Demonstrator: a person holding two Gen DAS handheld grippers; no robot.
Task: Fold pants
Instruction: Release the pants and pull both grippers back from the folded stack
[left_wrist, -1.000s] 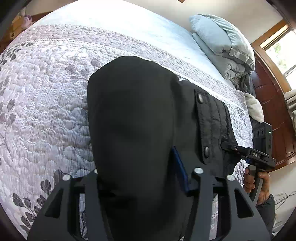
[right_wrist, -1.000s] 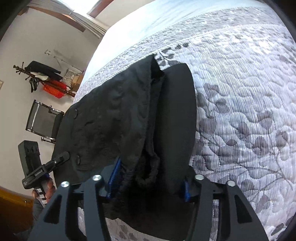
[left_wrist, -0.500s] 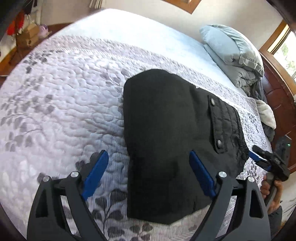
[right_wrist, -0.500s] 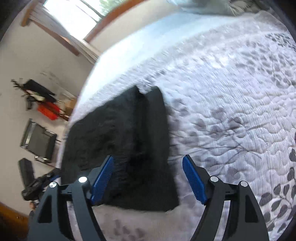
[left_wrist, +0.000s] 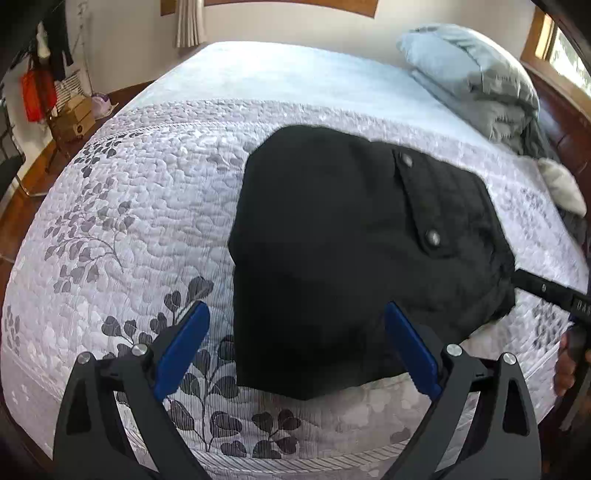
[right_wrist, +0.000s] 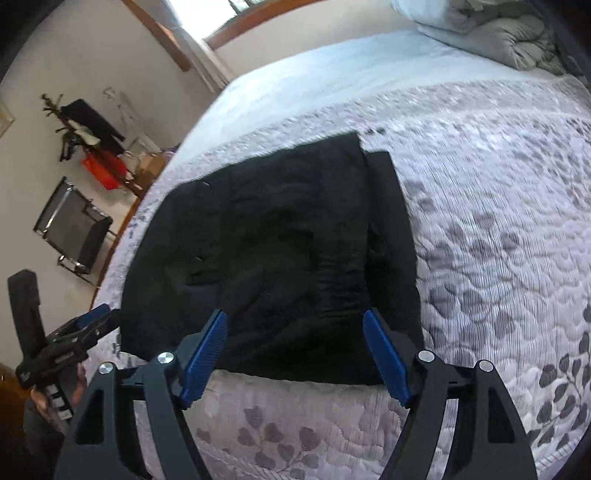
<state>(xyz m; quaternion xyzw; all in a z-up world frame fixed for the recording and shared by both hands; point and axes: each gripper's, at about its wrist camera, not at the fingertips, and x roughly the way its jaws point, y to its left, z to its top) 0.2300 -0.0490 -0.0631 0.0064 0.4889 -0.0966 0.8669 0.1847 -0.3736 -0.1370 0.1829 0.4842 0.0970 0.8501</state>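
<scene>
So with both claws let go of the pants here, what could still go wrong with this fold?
1. The black pants are stacked unevenly: one layer sticks out along the right edge in the right wrist view, so the bundle may look untidy.
2. They lie close to the near edge of the quilt, so a nudge could drag them off.
3. The left claw, its jaws opening, hangs low over the pants and might snag the fabric.
</scene>
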